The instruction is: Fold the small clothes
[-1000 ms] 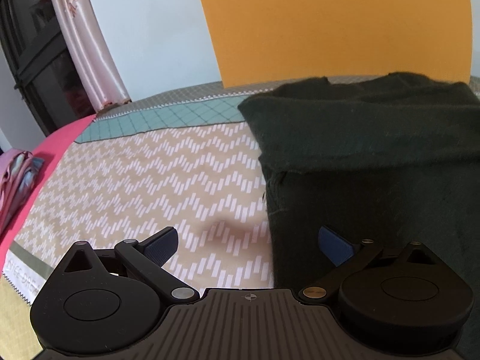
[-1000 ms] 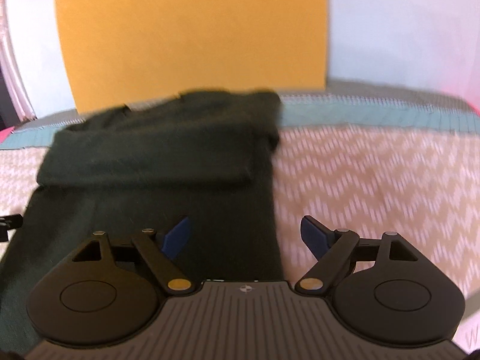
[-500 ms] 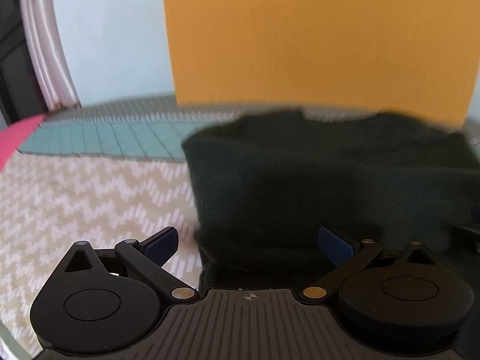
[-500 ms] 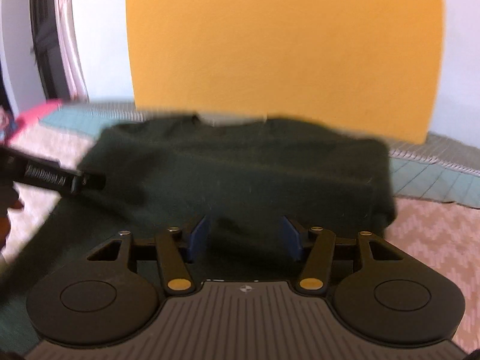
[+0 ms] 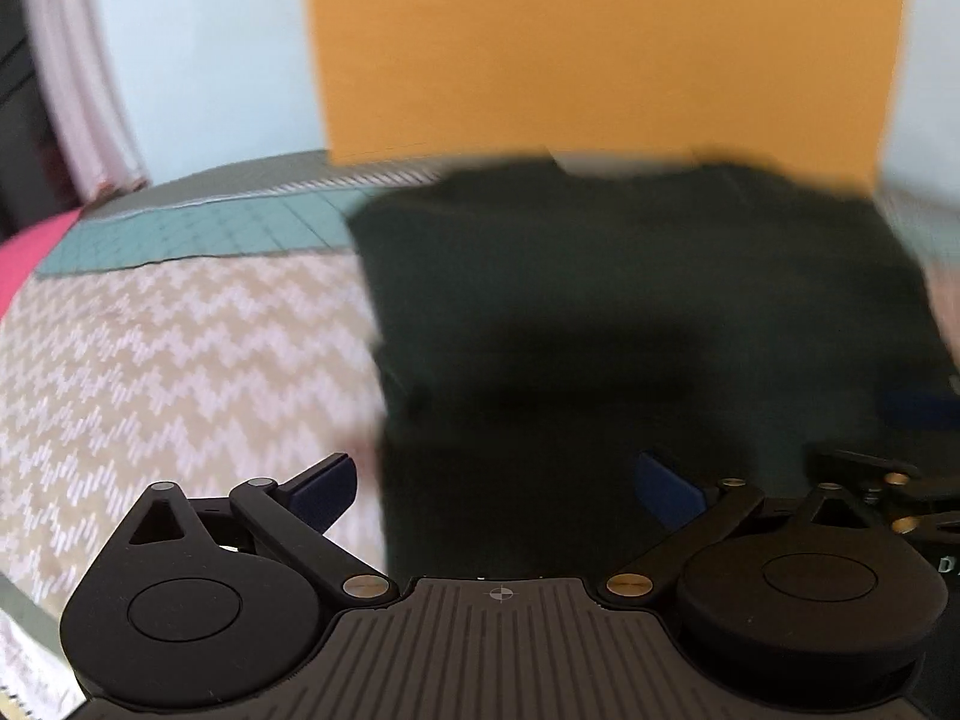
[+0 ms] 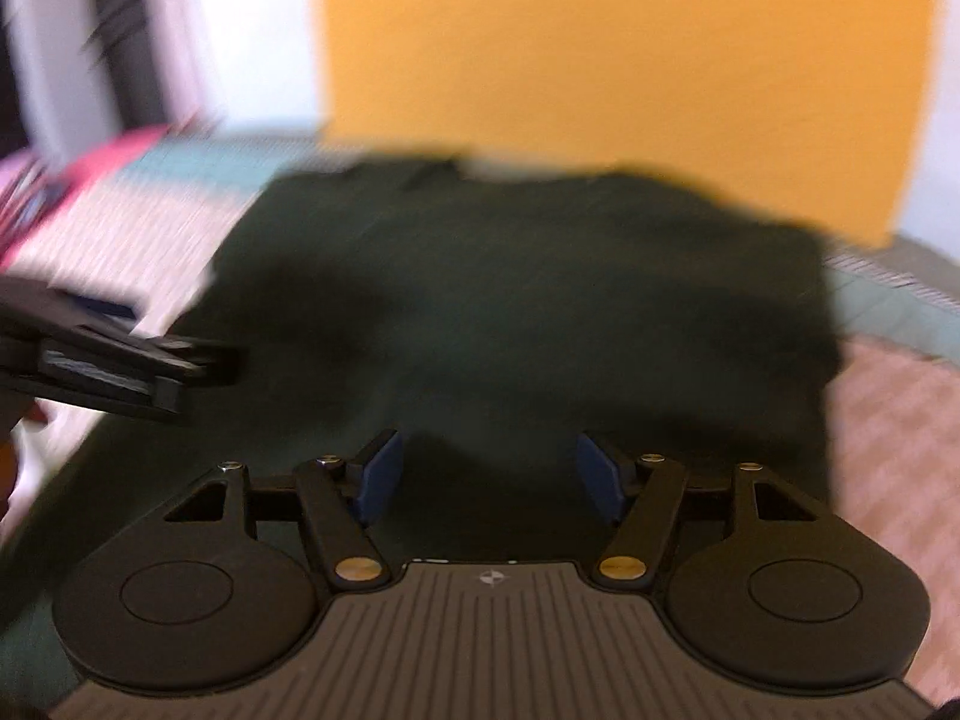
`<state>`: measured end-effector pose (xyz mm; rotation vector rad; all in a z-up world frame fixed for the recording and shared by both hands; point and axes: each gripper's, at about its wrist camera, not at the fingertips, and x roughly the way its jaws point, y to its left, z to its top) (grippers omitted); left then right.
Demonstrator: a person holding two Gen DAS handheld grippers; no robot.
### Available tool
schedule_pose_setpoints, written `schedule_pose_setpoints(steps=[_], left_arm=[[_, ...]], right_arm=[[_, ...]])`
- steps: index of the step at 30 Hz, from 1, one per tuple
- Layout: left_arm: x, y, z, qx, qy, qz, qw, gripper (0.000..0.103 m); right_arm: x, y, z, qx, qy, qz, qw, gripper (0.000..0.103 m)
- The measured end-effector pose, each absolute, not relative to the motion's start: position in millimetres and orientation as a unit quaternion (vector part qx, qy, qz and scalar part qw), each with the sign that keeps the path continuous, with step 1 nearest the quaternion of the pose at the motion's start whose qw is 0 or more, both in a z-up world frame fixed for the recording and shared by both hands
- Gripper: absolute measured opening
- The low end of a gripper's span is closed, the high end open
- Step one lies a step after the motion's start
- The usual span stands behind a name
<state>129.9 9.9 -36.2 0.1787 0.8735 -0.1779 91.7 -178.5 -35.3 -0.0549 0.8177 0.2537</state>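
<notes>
A: Left wrist view: dark shirt (image 5: 630, 300) lies on the patterned bedspread (image 5: 180, 360), ahead and right of the left gripper (image 5: 498, 480). Jaws apart, straddling its left edge, gripping nothing.

B: Right wrist view: right gripper (image 6: 489, 474) sits over the near hem, centred. Jaws just reopened, apart, nothing between them. Long axis probably runs away from both; right looks nearer.

Open zigzag-patterned surface (image 5: 180, 360) left of the dark folded garment (image 5: 630, 312), free for passage. Garment (image 6: 528, 312) filling the middle. Far side blocked by an orange panel (image 5: 600, 48) standing just behind it. Left hand-held gripper (image 6: 120, 354) and right hand-held gripper (image 5: 900, 480) near each other over the near cloth.
</notes>
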Motion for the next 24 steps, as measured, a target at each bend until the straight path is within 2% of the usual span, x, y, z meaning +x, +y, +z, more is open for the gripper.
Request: schedule_pose_setpoints(steps=[4, 9, 13, 17, 24], left_arm=[[78, 11, -49, 0.15, 0.396, -0.087, 0.901, 0.103], [53, 35, -40, 0.129, 0.424, -0.084, 0.893, 0.103], [41, 54, -40, 0.13, 0.439, -0.071, 0.886, 0.103], [19, 62, -35, 0.133, 0.443, -0.06, 0.885, 0.103], [1, 45, -19, 0.146, 0.424, -0.06, 0.892, 0.103]], right_arm=[[41, -165, -40, -0.098, 0.38, 0.154, 0.907, 0.08], [-7, -182, -34, -0.062, 0.415, 0.186, 0.888, 0.088], [-47, -196, -29, -0.091, 0.45, 0.217, 0.862, 0.095], [-73, -209, -16, -0.113, 0.467, 0.225, 0.847, 0.095], [-73, -210, 1, -0.039, 0.402, 0.179, 0.897, 0.094]])
